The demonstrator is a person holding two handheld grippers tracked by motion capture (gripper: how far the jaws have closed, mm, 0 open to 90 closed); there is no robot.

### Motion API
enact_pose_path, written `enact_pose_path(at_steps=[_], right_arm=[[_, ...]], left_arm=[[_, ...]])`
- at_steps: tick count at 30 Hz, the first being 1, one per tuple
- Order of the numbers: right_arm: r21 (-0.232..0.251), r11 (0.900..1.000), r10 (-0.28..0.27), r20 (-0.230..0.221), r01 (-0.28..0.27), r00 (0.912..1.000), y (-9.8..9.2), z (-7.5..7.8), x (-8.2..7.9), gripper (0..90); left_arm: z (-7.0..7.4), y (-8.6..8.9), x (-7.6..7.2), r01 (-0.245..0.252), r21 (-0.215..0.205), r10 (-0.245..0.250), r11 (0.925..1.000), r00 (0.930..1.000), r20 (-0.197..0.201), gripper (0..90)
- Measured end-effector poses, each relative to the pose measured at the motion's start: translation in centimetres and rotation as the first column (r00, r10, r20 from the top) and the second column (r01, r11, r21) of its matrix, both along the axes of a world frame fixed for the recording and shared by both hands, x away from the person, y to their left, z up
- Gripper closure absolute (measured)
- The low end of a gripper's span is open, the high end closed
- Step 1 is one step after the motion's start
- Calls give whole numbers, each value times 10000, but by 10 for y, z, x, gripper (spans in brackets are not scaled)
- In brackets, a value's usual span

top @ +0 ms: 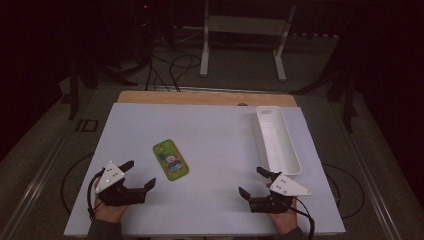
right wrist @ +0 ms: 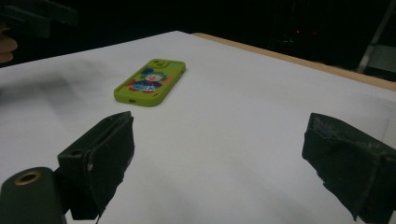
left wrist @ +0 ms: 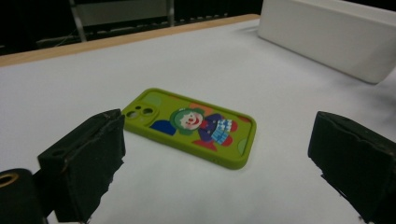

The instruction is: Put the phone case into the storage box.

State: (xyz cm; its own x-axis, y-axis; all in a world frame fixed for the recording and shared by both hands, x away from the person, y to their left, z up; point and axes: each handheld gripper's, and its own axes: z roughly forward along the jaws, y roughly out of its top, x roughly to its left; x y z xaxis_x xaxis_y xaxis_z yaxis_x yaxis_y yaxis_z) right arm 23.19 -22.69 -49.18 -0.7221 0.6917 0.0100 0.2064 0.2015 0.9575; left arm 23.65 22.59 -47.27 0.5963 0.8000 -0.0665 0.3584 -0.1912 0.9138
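A green phone (top: 170, 159) in a case with a clown picture lies flat on the white table sheet (top: 220, 125), left of centre. My left gripper (top: 141, 172) rests near the front left, open, its jaws pointing at the phone from a short way off. Seen from the left gripper view, the phone (left wrist: 191, 126) lies just beyond the gap of the open left gripper (left wrist: 219, 163). My right gripper (top: 250, 180) sits at the front right, open and empty. In the right gripper view the phone (right wrist: 149, 81) lies farther off, past the open right gripper (right wrist: 217, 154).
A long white tray (top: 263, 136) stands along the right side of the sheet, nothing visible in it; its wall (left wrist: 327, 37) shows in the left gripper view. A wooden table edge (top: 205, 97) runs along the back. Cables and a metal stand are on the floor beyond.
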Motion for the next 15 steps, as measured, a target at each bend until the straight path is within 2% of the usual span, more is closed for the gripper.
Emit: enact_pose_path(at_steps=[7,10,15], right_arm=[[28,10000,-13,-31,13,10000,0,0,1,87],[57,10000,45,-30,-45,10000,0,0,2,87],[-51,9999,101,5,-101,9999,0,0,3,87]], left_arm=[[4,-2,4,64,-91,-65,9999,9999,-122,89],[5,-5,6,84,65,-82,9999,9998,-162,99],[8,-9,12,35,4,-35,10000,9998,-171,143]])
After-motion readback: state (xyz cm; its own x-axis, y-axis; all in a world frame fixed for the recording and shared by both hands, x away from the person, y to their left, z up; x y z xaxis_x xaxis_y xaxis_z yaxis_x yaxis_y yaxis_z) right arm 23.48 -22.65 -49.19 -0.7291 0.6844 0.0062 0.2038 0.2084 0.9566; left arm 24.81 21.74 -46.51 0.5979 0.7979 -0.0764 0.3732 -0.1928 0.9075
